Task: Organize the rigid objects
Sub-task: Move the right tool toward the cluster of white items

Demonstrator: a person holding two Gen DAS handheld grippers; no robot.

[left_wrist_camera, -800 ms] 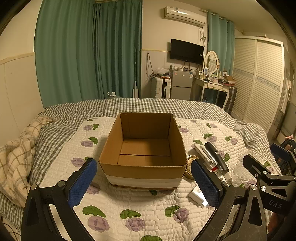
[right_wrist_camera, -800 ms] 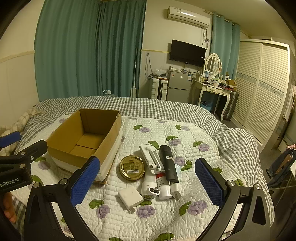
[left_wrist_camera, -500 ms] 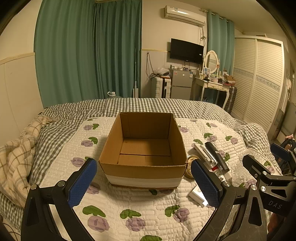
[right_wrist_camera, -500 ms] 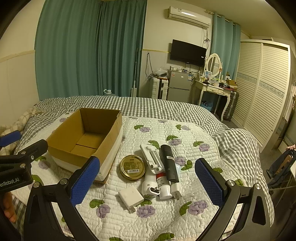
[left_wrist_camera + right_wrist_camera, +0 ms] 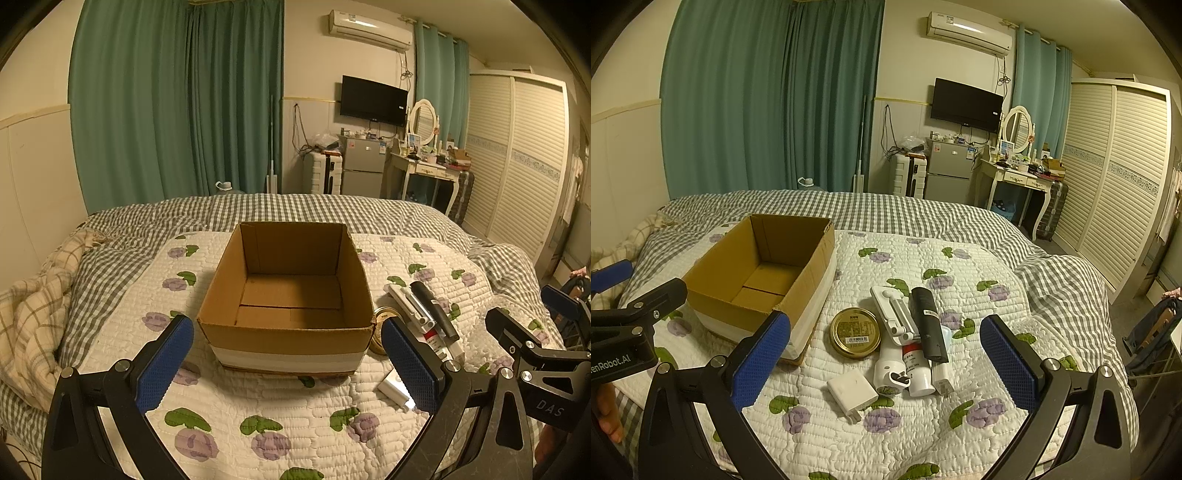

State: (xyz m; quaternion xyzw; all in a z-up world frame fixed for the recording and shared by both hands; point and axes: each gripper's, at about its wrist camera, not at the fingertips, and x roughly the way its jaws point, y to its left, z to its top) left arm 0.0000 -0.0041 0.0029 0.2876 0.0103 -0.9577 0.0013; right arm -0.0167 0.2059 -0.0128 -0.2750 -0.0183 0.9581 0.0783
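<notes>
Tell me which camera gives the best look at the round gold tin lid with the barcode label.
The right wrist view: the round gold tin lid lies fully exposed on the quilt, label readable as a barcode. In the left wrist view only a sliver of it peeks out behind the cardboard box corner and that gripper's blue pad.

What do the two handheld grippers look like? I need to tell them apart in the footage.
Both are alike: black angular frames with silver bolts and blue textured pads. The left gripper is lettered "enRobot.AI" in white on its side, the right gripper "DAS". No cables or sleeves show.
</notes>
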